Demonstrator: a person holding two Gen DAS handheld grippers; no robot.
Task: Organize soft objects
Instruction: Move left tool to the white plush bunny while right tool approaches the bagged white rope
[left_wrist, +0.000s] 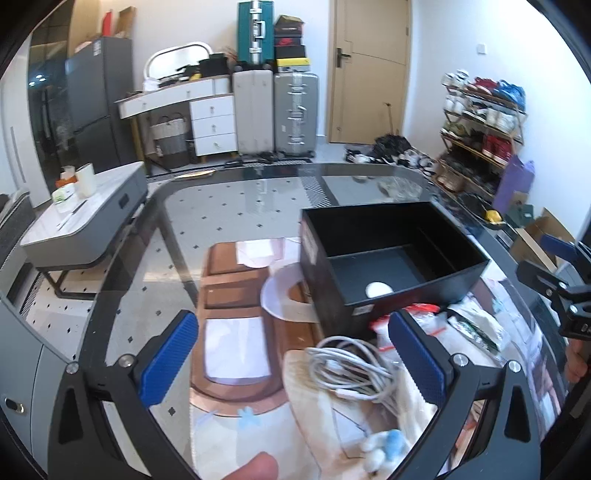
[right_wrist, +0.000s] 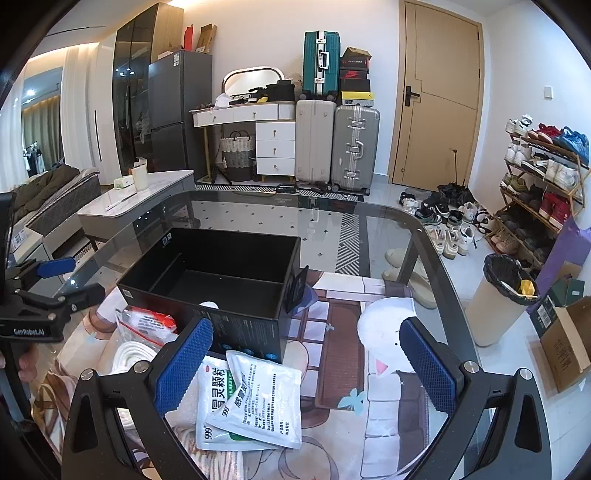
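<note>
An open black box (left_wrist: 391, 254) stands on the glass table (left_wrist: 236, 206); it also shows in the right wrist view (right_wrist: 218, 280). My left gripper (left_wrist: 295, 358) is open and empty, above a coiled white cable (left_wrist: 347, 365) that lies on a cream cloth (left_wrist: 332, 424). My right gripper (right_wrist: 306, 362) is open and empty, above two white medicine sachets (right_wrist: 255, 402). A clear zip bag with red print (right_wrist: 147, 325) and a white roll (right_wrist: 129, 354) lie left of the box front. The left gripper shows at the left edge of the right wrist view (right_wrist: 55, 280).
A small white and blue plush (left_wrist: 384, 450) lies on the cloth. More bags (left_wrist: 472, 325) lie right of the box. Beyond the table are a grey side table (left_wrist: 85, 221), suitcases (right_wrist: 336, 144), a shoe rack (right_wrist: 543, 177) and a lined bin (right_wrist: 498, 295).
</note>
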